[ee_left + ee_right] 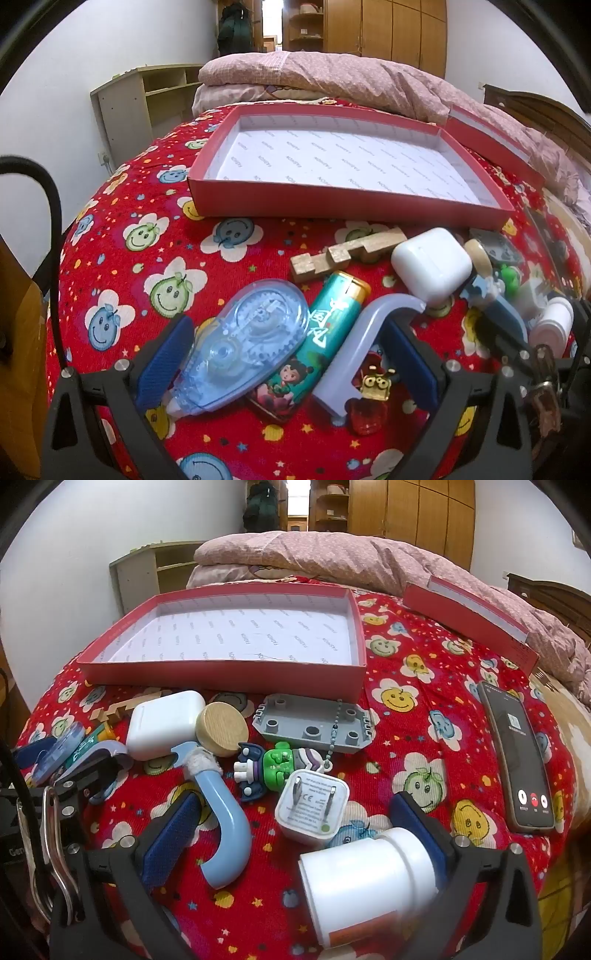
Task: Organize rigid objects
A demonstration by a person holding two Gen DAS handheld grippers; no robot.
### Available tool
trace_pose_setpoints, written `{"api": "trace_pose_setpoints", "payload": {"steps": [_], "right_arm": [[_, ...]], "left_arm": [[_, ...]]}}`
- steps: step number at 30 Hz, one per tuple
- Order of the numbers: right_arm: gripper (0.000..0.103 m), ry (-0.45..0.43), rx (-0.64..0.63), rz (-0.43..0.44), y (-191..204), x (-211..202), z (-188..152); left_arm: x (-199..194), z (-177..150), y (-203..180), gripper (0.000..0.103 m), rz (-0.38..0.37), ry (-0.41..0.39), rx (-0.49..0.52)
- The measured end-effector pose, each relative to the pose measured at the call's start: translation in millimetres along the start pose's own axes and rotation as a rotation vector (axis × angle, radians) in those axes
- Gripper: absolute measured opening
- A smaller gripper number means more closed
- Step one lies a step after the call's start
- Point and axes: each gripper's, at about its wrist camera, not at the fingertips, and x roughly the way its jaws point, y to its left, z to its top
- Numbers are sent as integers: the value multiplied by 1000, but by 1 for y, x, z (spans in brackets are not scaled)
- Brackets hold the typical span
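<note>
A shallow red box [332, 206] [221, 675] lies with nothing in it on the red patterned bedspread. My left gripper [288, 354] is open wide. A clear blue correction tape [243, 343], a green lighter [325, 325] and a lavender hook [362, 347] lie between its fingers, untouched. My right gripper [295, 830] is open too, over a blue hook [225, 830], a white charger plug [314, 812] and a white bottle [365, 882] lying on its side against the right finger. A white earbud case [432, 266] [162, 723] sits between the two piles.
The box lid [469, 624] lies at the back right, and a phone [517, 757] with a lit screen at the right. A grey plastic plate [314, 727], a green toy figure [277, 768], a wooden disc [221, 731] and a wooden puzzle piece [347, 254] crowd the box's front. A pink quilt [332, 77] is piled behind.
</note>
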Motion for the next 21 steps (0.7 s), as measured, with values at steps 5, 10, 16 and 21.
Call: {"api": "trace_pose_setpoints", "payload": {"steps": [5,10,16,21], "right_arm": [[103,-1,5,-1,-4,3,2],[103,0,4,-4,-3,2,2],[103,-1,4,-4,-3,3,1],[103,-1,4,-5,-3,2,1]], "left_arm": [[0,0,0,103,1,0,0],[0,0,0,103,1,0,0],[0,0,0,103,1,0,0],[0,0,0,103,1,0,0]]}}
